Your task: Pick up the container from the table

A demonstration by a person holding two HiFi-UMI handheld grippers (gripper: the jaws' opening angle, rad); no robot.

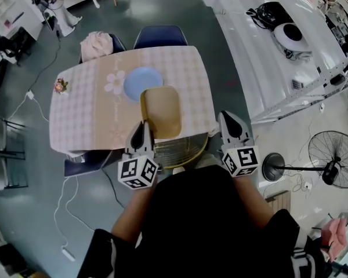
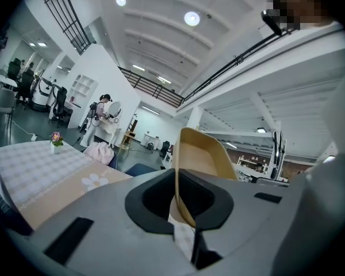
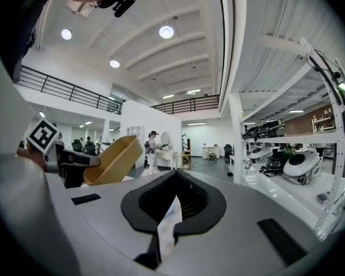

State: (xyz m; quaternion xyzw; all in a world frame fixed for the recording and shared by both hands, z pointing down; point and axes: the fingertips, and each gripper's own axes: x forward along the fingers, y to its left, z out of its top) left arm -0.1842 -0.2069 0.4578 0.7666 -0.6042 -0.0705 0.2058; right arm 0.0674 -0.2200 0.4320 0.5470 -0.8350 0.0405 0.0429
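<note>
The container (image 1: 161,111) is a tan rectangular tub with rounded corners. In the head view it hangs tilted over the near edge of the table (image 1: 81,120), which has a pink checked cloth. My left gripper (image 1: 143,124) is shut on its near-left rim. In the left gripper view the thin tan wall (image 2: 187,171) runs between the jaws. The right gripper view shows the tub (image 3: 112,158) raised at the left, with the left gripper (image 3: 75,164) clamped to it. My right gripper (image 1: 228,117) is to the right of the tub, shut, with nothing in it (image 3: 173,199).
A blue plate (image 1: 141,81) lies on the cloth behind the tub, and a small flower pot (image 1: 61,86) stands at the table's left edge. Two chairs (image 1: 160,36) are at the far side, one with pink cloth (image 1: 97,44). A ribbed seat (image 1: 182,149), a white bench (image 1: 267,45) and a floor fan (image 1: 333,158) are nearby.
</note>
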